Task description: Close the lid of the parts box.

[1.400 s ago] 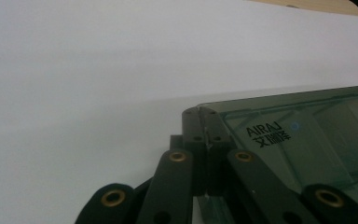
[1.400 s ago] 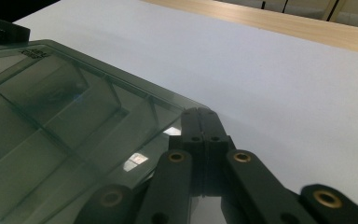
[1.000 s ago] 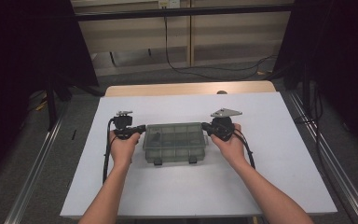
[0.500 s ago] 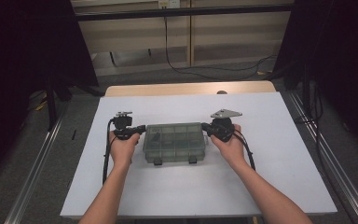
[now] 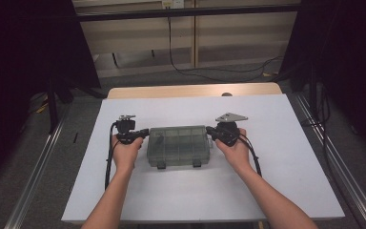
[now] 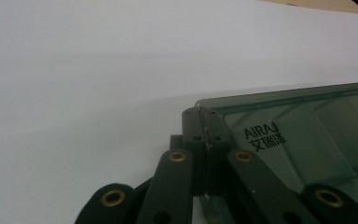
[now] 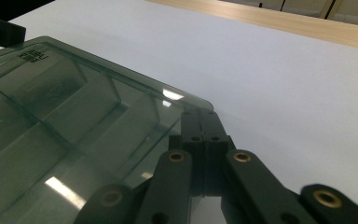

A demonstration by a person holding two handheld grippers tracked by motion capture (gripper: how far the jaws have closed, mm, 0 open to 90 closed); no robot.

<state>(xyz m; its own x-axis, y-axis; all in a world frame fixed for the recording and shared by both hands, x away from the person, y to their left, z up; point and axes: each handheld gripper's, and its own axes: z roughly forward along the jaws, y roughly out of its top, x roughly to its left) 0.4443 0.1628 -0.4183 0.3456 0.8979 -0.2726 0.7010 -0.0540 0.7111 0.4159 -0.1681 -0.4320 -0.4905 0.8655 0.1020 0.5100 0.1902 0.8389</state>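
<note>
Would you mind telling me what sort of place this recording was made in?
Probably a lab or recording rig, not a home: a white-topped table flanked by black curtains, metal floor rails, and loose cables on the floor behind.

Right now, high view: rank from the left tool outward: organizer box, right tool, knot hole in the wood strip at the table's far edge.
1. Organizer box, just beside the left tool.
2. Right tool, at the box's other end.
3. Knot hole, at the far edge, beyond the right tool.
</note>
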